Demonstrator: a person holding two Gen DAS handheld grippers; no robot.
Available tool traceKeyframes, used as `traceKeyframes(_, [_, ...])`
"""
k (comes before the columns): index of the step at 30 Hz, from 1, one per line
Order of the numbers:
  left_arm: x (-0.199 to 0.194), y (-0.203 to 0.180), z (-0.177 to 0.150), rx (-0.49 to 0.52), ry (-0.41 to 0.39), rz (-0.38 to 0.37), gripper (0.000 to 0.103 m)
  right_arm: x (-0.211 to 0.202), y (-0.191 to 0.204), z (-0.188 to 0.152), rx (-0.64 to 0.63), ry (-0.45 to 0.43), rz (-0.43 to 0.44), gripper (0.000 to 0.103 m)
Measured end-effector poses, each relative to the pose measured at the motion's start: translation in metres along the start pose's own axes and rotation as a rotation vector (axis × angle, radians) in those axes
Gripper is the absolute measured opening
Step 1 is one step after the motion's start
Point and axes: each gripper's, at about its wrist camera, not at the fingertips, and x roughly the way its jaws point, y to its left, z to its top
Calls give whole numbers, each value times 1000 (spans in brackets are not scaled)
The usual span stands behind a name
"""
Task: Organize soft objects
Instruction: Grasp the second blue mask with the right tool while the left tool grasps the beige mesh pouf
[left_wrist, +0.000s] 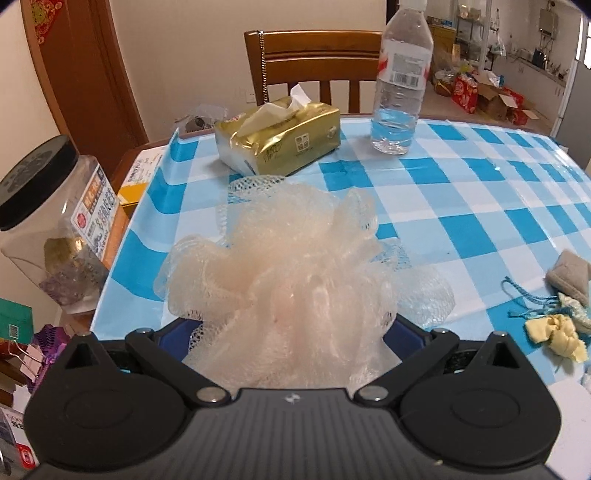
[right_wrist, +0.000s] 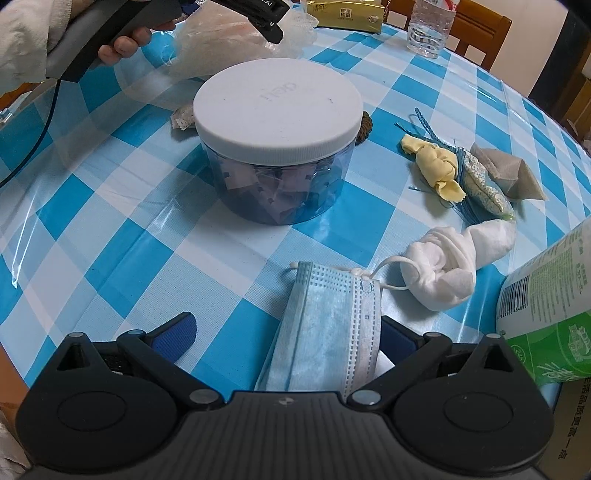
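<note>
Two soft items are in hand: the left gripper (left_wrist: 291, 332) clenches a pink mesh bath pouf (left_wrist: 288, 266) at frame centre, while the right gripper (right_wrist: 288, 332), fingers spread, straddles a blue face mask (right_wrist: 328, 325). I judge most sorting remains: white sock (right_wrist: 454, 258) and fabric scraps (right_wrist: 439, 166) lie loose at right.

Blue-white check cloth (right_wrist: 110, 206); peach pouf (left_wrist: 280, 273); pale blue mask (right_wrist: 328, 332); white-lidded jar (right_wrist: 277, 110); gold tissue pack (left_wrist: 280, 140).

A pale pink mesh bath sponge (left_wrist: 280, 266) is puffed and crumpled above the checked cloth. A blue face mask (right_wrist: 328, 325) lies flat, near a white sock (right_wrist: 450, 258) and small fabric pouches (right_wrist: 476, 177).
</note>
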Motion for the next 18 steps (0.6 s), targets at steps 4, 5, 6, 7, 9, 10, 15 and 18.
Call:
traceKeyframes(4, [2,0,0,-3,13,14,98,0,0,0,-1,0,0,103])
traceKeyframes(5, [2,-1,0,1,8,19,93,0,0,0,0,2,-1,103])
traceKeyframes(6, [1,-1,0,6,3,23,90,0,0,0,5,7,-2,103])
traceKeyframes(7, [0,-1,-1,8,0,23,89,0,0,1,11,13,0,103])
traceKeyframes(9, [-1,-1,-1,11,-3,21,81,-4,0,1,13,4,1,95])
traceKeyframes(10, [-2,0,-1,11,-5,24,79,-5,0,2,17,-1,2,89])
traceKeyframes(15, [-7,6,1,-10,-11,19,65,-15,0,4,30,-16,-11,69])
traceKeyframes(18, [-12,8,2,-10,-18,13,57,-18,1,6,25,-9,-26,51])
